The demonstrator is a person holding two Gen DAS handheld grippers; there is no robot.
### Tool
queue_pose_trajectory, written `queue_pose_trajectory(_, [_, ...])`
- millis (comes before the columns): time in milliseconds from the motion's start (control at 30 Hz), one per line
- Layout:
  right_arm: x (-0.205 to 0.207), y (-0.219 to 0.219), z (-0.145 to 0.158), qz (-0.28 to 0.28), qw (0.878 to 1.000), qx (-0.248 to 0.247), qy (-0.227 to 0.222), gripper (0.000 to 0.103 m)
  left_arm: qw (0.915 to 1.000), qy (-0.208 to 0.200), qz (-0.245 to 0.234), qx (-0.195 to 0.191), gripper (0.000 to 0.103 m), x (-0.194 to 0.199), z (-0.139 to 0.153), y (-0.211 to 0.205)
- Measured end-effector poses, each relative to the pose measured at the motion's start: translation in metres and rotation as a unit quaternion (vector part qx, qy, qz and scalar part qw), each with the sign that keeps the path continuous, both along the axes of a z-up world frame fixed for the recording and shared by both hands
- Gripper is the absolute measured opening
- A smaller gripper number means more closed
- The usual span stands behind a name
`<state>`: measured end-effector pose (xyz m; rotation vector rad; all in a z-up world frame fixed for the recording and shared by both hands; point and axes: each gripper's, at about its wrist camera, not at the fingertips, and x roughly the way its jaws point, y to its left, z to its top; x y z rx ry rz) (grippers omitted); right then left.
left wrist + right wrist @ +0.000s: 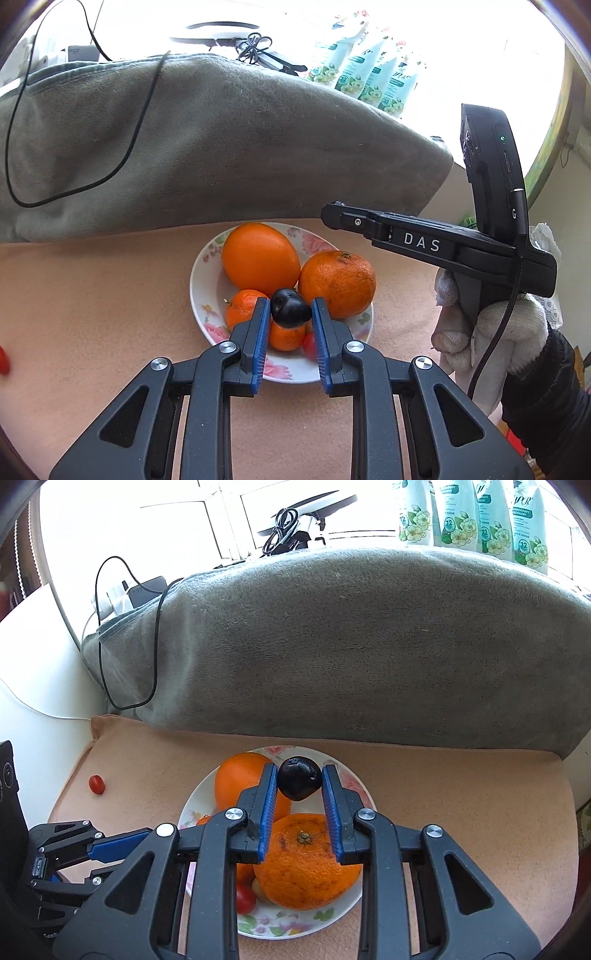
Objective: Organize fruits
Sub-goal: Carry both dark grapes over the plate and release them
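A floral white plate [207, 280] [295, 928] on a peach cloth holds two big oranges [260, 258] [338, 282], small tangerines [240, 308] and a red cherry tomato [244, 898]. My left gripper [290, 312] is shut on a dark plum [290, 308] just above the plate. My right gripper [299, 784] is shut on another dark plum [298, 778] above the plate's far side; its black body [424, 243] shows at right in the left wrist view. The left gripper's blue fingers [110, 847] show at lower left in the right wrist view.
A grey blanket roll [207, 147] [351, 646] lies behind the plate with a black cable [22, 110] over it. A loose cherry tomato [96, 784] lies on the cloth to the left. Detergent pouches [472, 517] stand at the back.
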<state>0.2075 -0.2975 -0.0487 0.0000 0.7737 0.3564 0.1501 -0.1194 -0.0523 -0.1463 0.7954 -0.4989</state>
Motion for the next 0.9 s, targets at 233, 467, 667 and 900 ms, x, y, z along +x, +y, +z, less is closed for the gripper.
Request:
queue_pose_trajectory(233, [0.007, 0.000, -0.003, 0.003, 1.000, 0.003, 0.009, 0.026, 1.0000, -0.002, -0.008, 0.004, 0.021, 0.004, 0.000, -0.010])
queue_pose_trajectory(467, [0.011, -0.006, -0.006, -0.002, 1.000, 0.013, 0.015, 0.026, 0.9999, -0.005, -0.012, 0.009, 0.021, 0.004, 0.002, -0.015])
queue_pose_trajectory(667, [0.011, -0.007, -0.006, 0.001, 1.000, 0.019, 0.014, 0.045, 0.9998, -0.009, -0.014, 0.011, 0.022, 0.006, 0.002, -0.018])
queue_pose_trajectory(900, [0.010, -0.008, -0.004, -0.003, 1.000, 0.021, 0.010, 0.060, 0.9996, -0.019, -0.013, 0.019, 0.051, 0.004, 0.004, -0.021])
